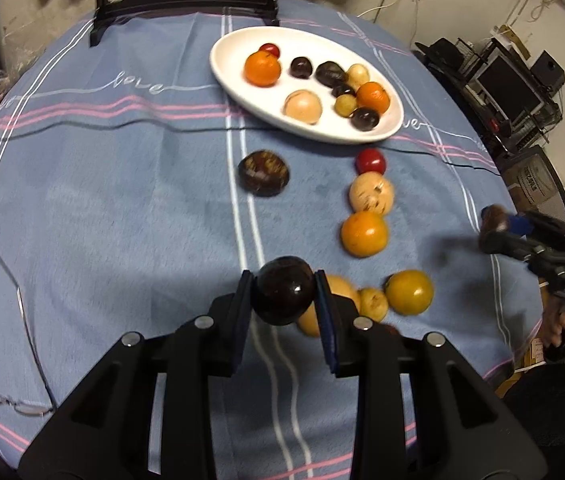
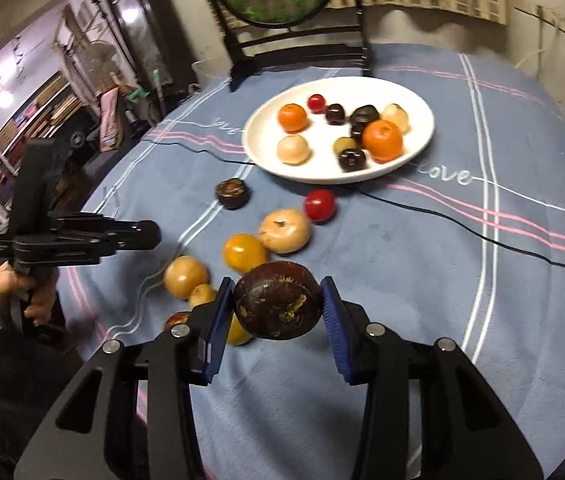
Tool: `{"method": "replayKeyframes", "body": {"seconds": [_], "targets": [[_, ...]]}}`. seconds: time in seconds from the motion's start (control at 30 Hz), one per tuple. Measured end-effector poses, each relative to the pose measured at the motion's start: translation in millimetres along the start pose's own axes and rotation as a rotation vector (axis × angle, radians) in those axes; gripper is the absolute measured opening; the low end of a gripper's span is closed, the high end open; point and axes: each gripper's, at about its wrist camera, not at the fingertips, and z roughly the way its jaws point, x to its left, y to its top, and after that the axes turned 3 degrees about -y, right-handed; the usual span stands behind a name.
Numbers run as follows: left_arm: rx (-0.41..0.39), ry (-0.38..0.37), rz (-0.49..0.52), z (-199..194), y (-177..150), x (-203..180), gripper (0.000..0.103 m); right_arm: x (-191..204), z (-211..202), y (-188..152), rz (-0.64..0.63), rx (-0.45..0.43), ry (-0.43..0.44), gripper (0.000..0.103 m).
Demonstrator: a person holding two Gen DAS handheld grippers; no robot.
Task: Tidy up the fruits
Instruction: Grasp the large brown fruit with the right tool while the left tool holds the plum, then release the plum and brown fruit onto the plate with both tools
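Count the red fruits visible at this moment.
2. One red fruit lies at the far side of the white plate; the other sits on the tablecloth just in front of it. More may be hidden behind the fingers.

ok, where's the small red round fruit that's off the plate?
The small red round fruit sits on the blue tablecloth just below the white oval plate's near rim, right of centre in the left wrist view, touching the pale tan fruit.
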Motion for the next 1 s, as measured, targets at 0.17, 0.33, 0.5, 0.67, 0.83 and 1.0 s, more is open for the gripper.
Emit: {"method": "replayKeyframes", "body": {"seconds": [0.17,0.33,0.5,0.67,0.83,1.0], "targets": [[0.012,-0.014,0.035,9,12,-7,0.030,-1,21,-15,0.001,0.061,-0.027,0.044],[-0.018,-0.031,0.087,12,54,-17,0.030,-12,10,13,0.019,-0.009,-0.048,0.044],[-0.072,-0.034,0.138,18,109,-28,0.031,-19,11,75,0.002,-0.092,-0.054,0.044],[-0.071,-0.031,0.139,41,141,-23,0.031,-40,38,134,-0.001,-0.108,-0.059,0.044],[-0.040,-0.026,0.080,68,159,3,0.031,-65,80,175,0.025,-0.075,-0.062,0.044],[-0.006,-0.034,0.054,92,166,18,0.033,-89,130,199,0.084,-0.019,-0.066,0.044]]}}
